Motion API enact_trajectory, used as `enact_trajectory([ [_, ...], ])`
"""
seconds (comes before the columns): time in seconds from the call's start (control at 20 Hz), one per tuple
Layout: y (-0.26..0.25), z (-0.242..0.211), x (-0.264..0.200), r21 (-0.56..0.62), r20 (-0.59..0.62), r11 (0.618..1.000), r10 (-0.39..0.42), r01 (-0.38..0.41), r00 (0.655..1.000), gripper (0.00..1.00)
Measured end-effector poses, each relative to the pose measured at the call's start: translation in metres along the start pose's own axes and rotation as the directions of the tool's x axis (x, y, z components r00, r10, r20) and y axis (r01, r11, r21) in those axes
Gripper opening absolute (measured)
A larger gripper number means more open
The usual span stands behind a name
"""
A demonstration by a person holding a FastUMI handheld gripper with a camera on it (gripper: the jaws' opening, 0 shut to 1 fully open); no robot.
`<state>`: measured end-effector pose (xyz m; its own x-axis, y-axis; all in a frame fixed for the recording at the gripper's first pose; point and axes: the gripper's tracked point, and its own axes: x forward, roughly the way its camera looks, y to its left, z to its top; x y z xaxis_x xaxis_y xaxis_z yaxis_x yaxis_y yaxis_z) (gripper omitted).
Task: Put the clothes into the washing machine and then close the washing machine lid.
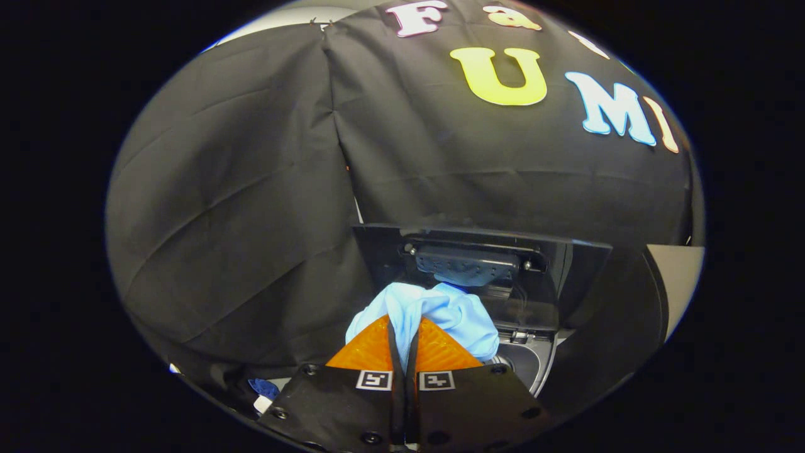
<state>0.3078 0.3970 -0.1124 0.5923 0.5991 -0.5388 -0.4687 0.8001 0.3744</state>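
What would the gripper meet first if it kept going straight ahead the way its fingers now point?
Probably the raised washing machine lid, standing upright just beyond the light blue cloth pinched in the gripper. Depth is hard to judge; the open washer tub lies lower, ahead.

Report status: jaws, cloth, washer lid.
Gripper shut on light blue cloth, jaws pinching a fold. Cloth held over the washing machine opening. Lid up, just beyond; nothing blocking the drop.

- Your gripper [403, 327] pinches the cloth [440, 314] just before the washing machine [534, 365].
- The raised lid [478, 264] stands behind the cloth.
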Motion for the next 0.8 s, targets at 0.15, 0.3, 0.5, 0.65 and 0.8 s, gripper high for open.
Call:
enact_trajectory([
  [0.15,-0.009,-0.014,0.017,-0.012,-0.016,0.999,-0.032,0.032,0.999,0.02],
  [0.3,-0.017,-0.032,0.035,-0.024,-0.036,0.998,-0.060,0.059,0.998,0.02],
  [0.5,-0.029,-0.061,0.056,-0.020,-0.062,0.995,-0.098,0.097,0.993,0.02],
  [0.65,-0.034,-0.080,0.071,-0.020,-0.100,0.993,-0.118,0.117,0.988,0.02],
  [0.8,-0.040,-0.099,0.087,0.000,-0.137,0.991,-0.129,0.130,0.982,0.02],
])
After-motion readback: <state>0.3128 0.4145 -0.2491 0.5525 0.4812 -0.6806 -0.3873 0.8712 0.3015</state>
